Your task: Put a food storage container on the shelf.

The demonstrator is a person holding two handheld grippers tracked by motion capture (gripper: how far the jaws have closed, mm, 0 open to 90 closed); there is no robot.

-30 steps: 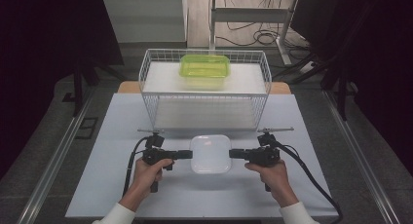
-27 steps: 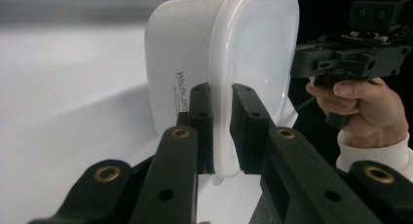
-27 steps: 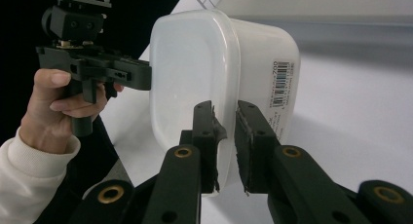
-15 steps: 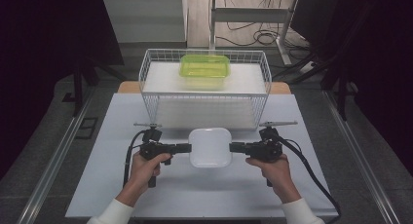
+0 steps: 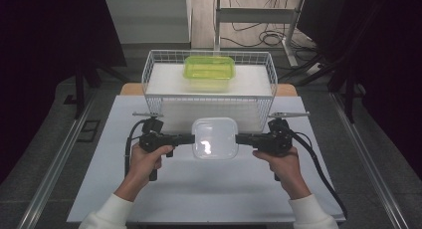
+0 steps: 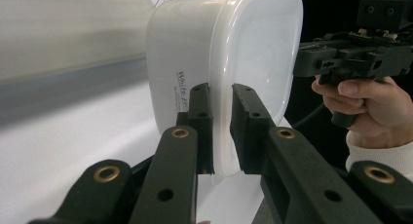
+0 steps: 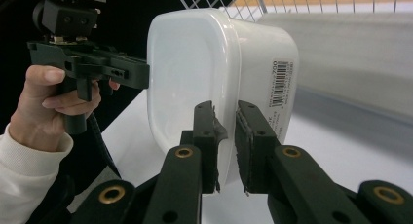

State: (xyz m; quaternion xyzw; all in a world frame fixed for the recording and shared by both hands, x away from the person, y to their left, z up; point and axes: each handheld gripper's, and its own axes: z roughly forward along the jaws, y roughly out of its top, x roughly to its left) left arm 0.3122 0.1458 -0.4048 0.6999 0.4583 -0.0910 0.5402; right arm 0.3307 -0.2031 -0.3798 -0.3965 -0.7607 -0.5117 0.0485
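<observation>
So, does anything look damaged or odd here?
Yes: in the right gripper view, the pad on one jaw of the right gripper looks torn, its edge curling where it clamps the rim of the white container. Nothing else stands out.

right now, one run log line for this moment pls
left gripper: shut on white lidded plastic container rim | right gripper: shut on opposite rim | container: held above white table, before white wire basket
</observation>
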